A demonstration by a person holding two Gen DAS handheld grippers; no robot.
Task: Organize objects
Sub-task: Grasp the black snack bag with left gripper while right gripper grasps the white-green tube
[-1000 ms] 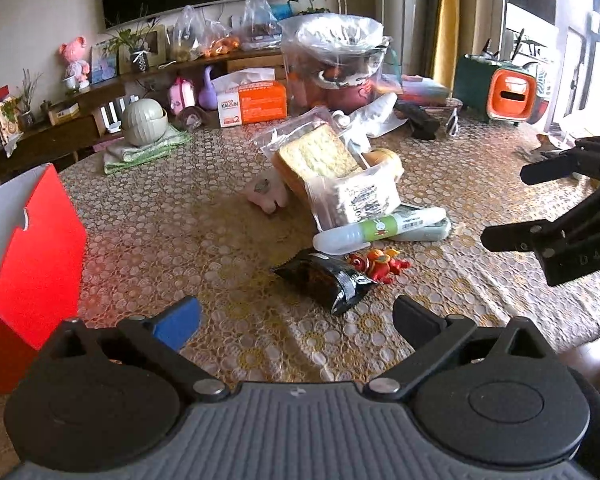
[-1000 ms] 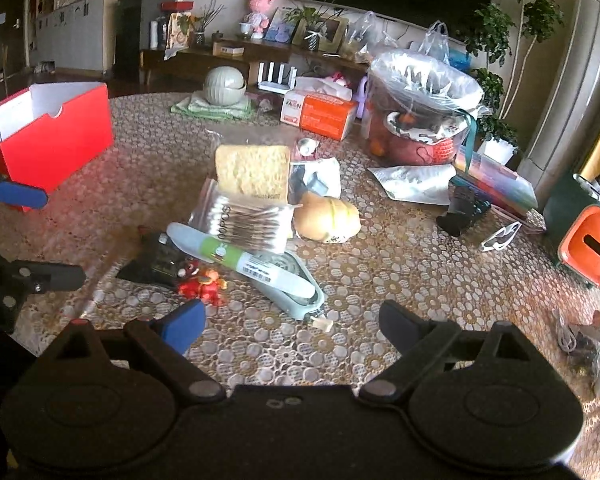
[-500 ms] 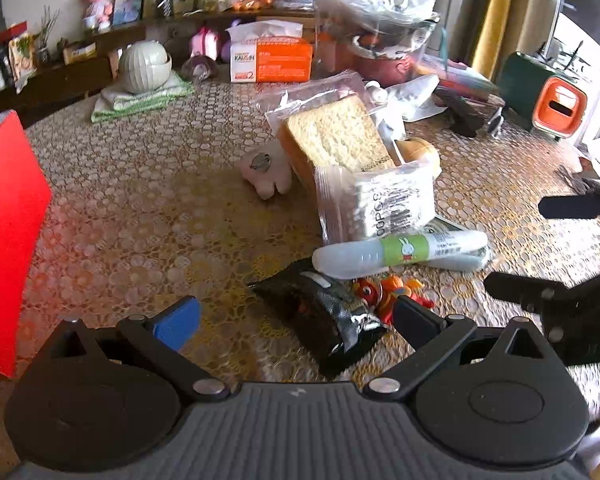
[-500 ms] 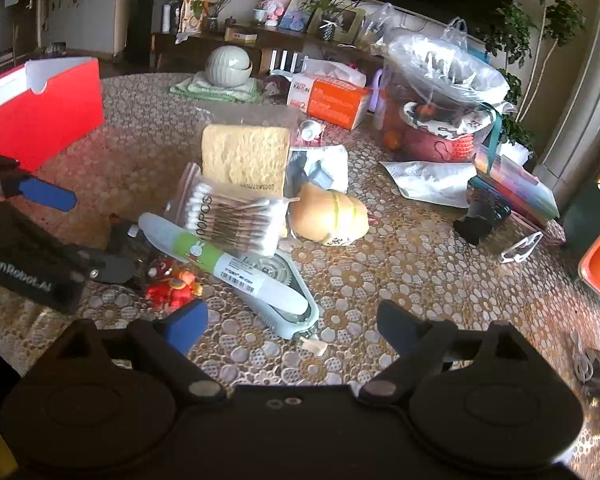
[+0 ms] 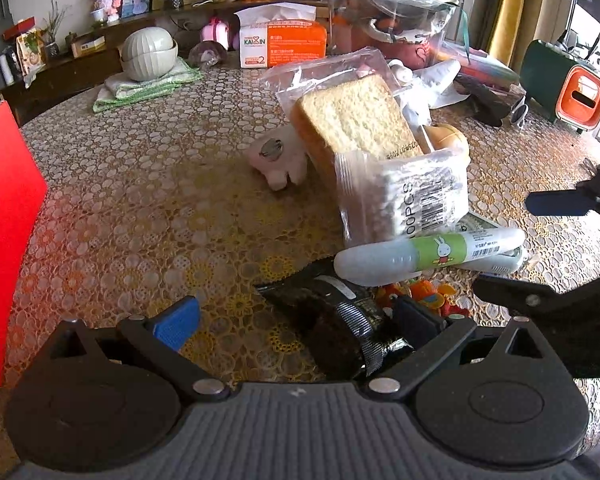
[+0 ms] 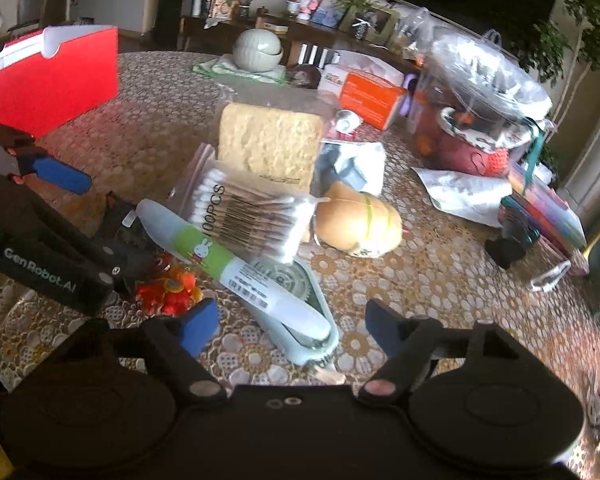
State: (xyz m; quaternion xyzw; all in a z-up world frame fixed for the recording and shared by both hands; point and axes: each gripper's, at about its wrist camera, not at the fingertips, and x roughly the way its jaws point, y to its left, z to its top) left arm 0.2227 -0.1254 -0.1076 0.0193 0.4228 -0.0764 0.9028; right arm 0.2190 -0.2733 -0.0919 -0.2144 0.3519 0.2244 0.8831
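Note:
A black snack packet [image 5: 332,316] lies on the patterned tablecloth, between the fingers of my left gripper [image 5: 296,320], which is open and low over it. Beside the packet sit a red-orange toy [image 5: 424,300] and a white tube with a green rabbit label [image 5: 428,254]. The tube [image 6: 228,264] rests on a pale teal case [image 6: 300,308], just ahead of my open right gripper [image 6: 292,326]. Behind are a cotton swab bag [image 6: 244,208], bagged bread [image 6: 268,144] and a bun [image 6: 356,224]. Each gripper shows in the other's view, the left gripper [image 6: 116,220] over the packet [image 6: 120,232].
A red box [image 5: 4,220] stands open at the left. At the far side are an orange tissue box [image 5: 280,40], a grey-green bowl [image 5: 148,52] on a folded cloth, and a bag-covered pot [image 5: 396,12]. A white plush toy [image 5: 276,156] lies by the bread. Sunglasses [image 6: 548,276] lie right.
My left gripper has moved forward and down, so the black packet now sits between its fingers. My right gripper has come closer to the tube and teal case.

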